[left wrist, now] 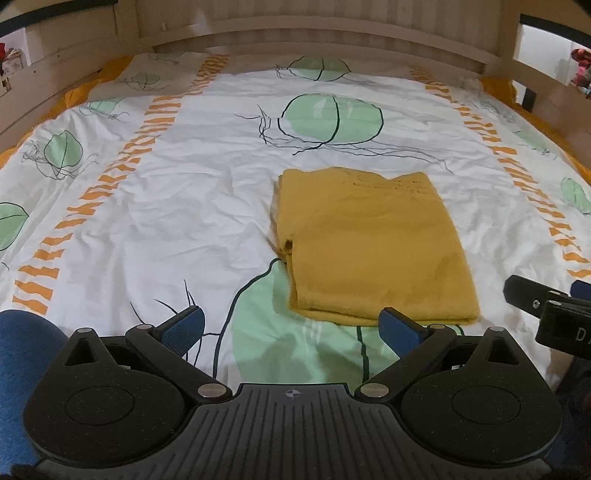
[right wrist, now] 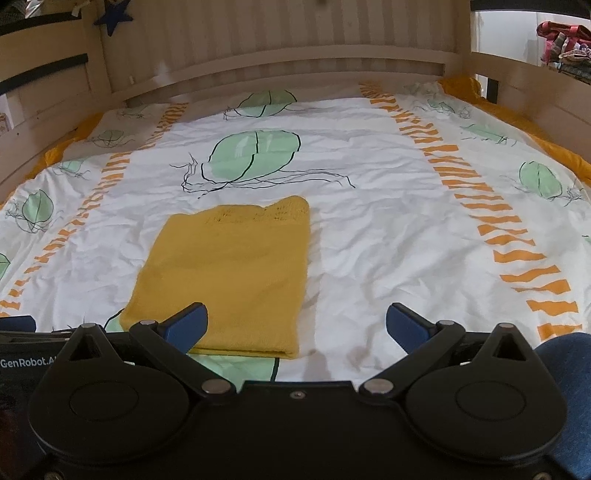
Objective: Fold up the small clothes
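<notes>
A mustard-yellow knit garment (left wrist: 373,247) lies folded into a flat rectangle on the bed, its near edge a folded edge. It also shows in the right wrist view (right wrist: 229,269), left of centre. My left gripper (left wrist: 291,326) is open and empty, held just short of the garment's near edge and slightly left of it. My right gripper (right wrist: 295,325) is open and empty, its left finger (right wrist: 186,325) over the garment's near edge. The right gripper's body also shows at the right edge of the left wrist view (left wrist: 546,310).
The bed has a white duvet (left wrist: 166,206) printed with green leaves and orange stripes. A wooden headboard (left wrist: 314,33) and side rails (right wrist: 44,96) enclose it. Blue-clad knees show at the bottom corners (left wrist: 22,354) (right wrist: 569,369). Hanging clothes (right wrist: 565,40) are at far right.
</notes>
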Motion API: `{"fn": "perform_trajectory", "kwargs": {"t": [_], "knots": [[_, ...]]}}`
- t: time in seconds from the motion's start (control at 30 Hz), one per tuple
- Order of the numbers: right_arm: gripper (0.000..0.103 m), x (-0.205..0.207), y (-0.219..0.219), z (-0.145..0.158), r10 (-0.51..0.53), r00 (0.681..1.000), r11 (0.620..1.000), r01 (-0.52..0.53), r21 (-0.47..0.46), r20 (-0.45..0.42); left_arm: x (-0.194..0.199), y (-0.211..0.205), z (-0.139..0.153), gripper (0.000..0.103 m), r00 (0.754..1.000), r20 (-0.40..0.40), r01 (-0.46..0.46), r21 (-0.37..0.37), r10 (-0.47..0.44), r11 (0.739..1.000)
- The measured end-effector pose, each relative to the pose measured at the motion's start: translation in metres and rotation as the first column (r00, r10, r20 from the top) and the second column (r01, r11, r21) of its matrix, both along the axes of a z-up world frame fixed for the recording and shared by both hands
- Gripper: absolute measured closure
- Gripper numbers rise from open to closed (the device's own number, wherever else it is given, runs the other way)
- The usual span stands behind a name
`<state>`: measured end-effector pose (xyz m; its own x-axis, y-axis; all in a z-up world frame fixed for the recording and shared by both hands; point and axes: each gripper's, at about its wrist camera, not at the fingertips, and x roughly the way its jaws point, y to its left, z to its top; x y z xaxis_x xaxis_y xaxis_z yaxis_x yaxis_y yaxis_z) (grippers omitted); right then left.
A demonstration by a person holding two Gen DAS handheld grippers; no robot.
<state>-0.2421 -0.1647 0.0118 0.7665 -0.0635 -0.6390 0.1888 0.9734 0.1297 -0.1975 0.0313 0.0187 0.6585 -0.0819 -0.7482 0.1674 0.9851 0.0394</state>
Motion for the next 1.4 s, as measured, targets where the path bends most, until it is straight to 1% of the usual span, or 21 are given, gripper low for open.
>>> {"fn": "perform_trajectory", "kwargs": {"t": [0.1, 0.43, 0.77, 1.4], "knots": [[0.001, 0.002, -0.002, -0.001, 0.004, 1.000, 1.000, -0.004, 0.016, -0.006, 0.003, -0.001, -0.001, 0.001, 1.000, -0.012, 0.000, -0.009, 0.000, 1.000], [0.001, 0.008, -0.001, -0.007, -0.003, 0.999, 1.000, 0.004, 0.022, -0.032, 0.013, -0.002, -0.006, 0.001, 0.999, -0.049, 0.001, -0.021, -0.002, 1.000], [0.001, 0.011, -0.004, -0.012, -0.006, 0.999, 1.000, 0.007, 0.028, -0.049, 0.018, -0.004, -0.010, 0.001, 0.997, -0.073, -0.001, -0.016, 0.000, 1.000], [0.001, 0.015, -0.002, -0.015, -0.001, 0.999, 0.999, 0.003, 0.033, -0.052, 0.021, -0.007, -0.013, 0.001, 0.997, -0.082, 0.000, -0.014, -0.001, 1.000]]}}
